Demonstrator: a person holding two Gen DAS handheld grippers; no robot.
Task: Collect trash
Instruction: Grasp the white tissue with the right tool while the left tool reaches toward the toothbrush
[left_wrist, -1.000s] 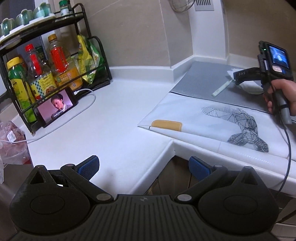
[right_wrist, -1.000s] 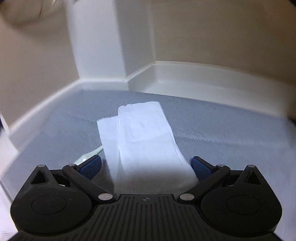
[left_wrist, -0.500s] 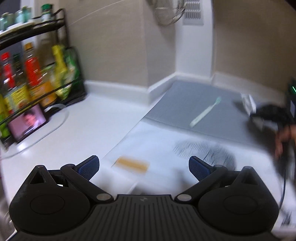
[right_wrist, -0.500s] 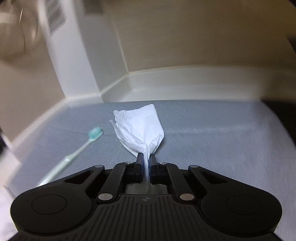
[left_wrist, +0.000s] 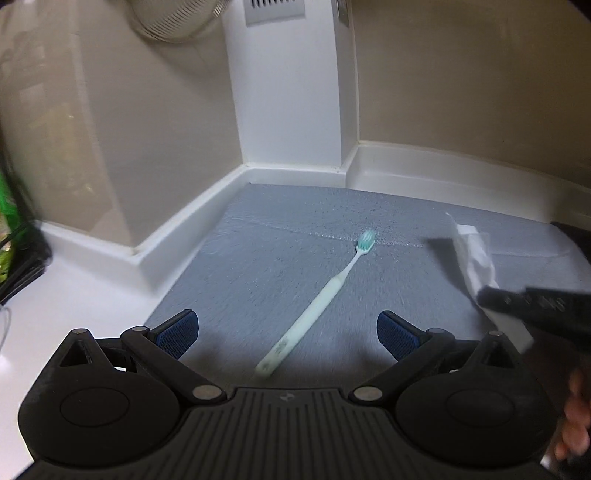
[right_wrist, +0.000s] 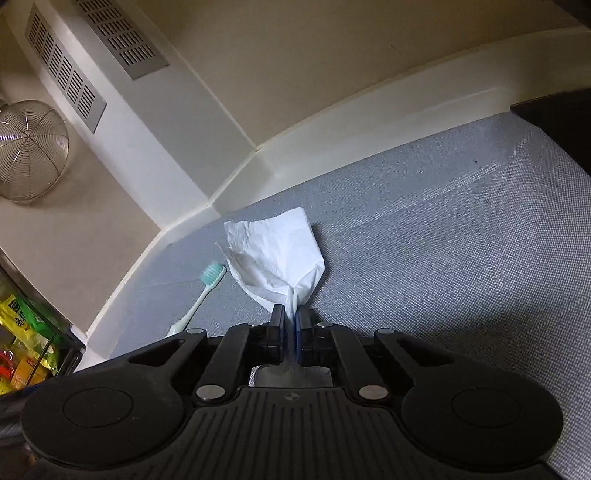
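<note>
On a white worktop (left_wrist: 74, 295) in a kitchen corner, a grey mat (right_wrist: 443, 229) carried everything in play. The right hand-held gripper (right_wrist: 290, 325) was clamped tight on a white tissue (right_wrist: 275, 254), which fanned out from its tips above the mat, toward the corner wall. The left hand-held gripper (left_wrist: 287, 334) hovered over the mat with its jaws spread wide and nothing between them; a pale green toothbrush (left_wrist: 321, 299) lay on the mat just ahead of its tips, bristles toward the wall, with nothing in the way. The toothbrush lay just left of the tissue. A wire strainer (right_wrist: 26, 151) hung on the wall beyond the mat.
</note>
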